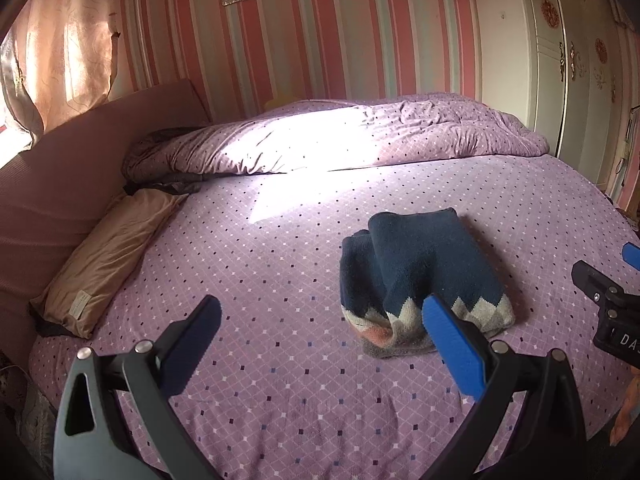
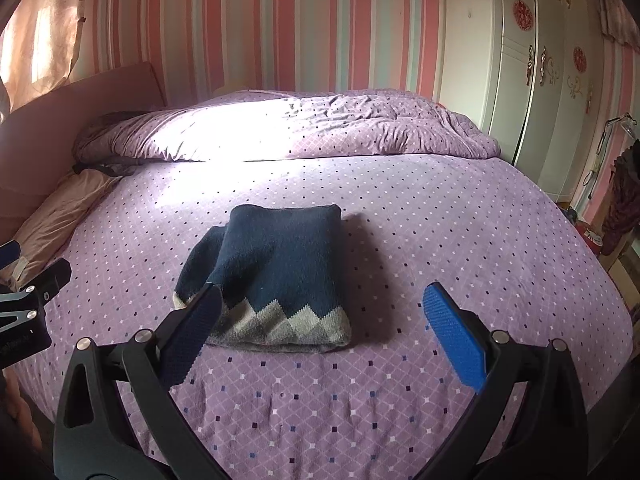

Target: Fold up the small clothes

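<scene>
We see the folded knit sweater (image 2: 272,276) lying mid-bed (image 2: 440,240), soft and floppy; best gripped at its thick hem. Our left gripper (image 1: 320,320) and right gripper (image 2: 324,312) hover with jaws wide apart, holding nothing.

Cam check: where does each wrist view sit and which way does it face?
Left wrist: on the left gripper, low over the bed, facing the striped wall; sweater right of centre; its own open fingers show, right gripper at the right edge.
Right wrist: on the right gripper, same heading; sweater near centre; own open fingers show, left gripper at the left edge.
Shared: sweater, bed, duvet, pillow, wardrobe.
</scene>
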The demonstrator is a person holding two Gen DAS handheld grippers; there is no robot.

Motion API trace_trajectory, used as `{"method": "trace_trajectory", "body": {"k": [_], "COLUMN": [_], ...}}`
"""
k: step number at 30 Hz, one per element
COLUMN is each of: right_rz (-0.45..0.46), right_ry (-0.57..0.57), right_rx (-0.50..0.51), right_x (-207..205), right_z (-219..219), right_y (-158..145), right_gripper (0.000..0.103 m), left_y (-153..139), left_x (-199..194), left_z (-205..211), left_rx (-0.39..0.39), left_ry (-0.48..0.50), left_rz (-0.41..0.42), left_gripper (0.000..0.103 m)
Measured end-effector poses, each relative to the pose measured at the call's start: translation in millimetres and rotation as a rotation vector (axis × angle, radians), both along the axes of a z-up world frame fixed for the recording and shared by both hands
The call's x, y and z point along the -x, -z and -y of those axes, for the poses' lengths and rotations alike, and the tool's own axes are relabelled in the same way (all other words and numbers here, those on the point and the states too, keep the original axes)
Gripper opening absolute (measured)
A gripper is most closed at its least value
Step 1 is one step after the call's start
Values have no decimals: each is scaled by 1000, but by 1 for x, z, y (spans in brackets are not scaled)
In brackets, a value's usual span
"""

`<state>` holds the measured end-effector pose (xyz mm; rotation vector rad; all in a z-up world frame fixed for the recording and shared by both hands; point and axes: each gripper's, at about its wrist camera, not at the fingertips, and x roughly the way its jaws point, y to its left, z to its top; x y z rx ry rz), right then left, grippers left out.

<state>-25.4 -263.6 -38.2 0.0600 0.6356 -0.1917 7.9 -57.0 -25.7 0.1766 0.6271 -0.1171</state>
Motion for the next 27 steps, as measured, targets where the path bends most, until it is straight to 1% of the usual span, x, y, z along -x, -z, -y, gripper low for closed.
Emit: {"method": "trace_trajectory", "body": {"k": [5,10,15,27], "right_rz": [-4,-9,-14,-14], "right_ry": [-8,-9,3,-2], "right_rx": [3,16,8,8], "right_x": [-2,-1,0,1], "right_z": [-3,-7,-4,-6], "right_y": [1,3,6,6], "right_gripper": [100,100,100,100], "left_y": [2,6,7,9], "left_x": [-5,-8,-8,-6], "left_z": [-7,-10,-12,-14], "left_rx": [26,22,39,39], "left_ry": [-17,-36,-39,-48], "left_rz": [-18,-35,-50,-57], "left_gripper": [101,101,101,101]}}
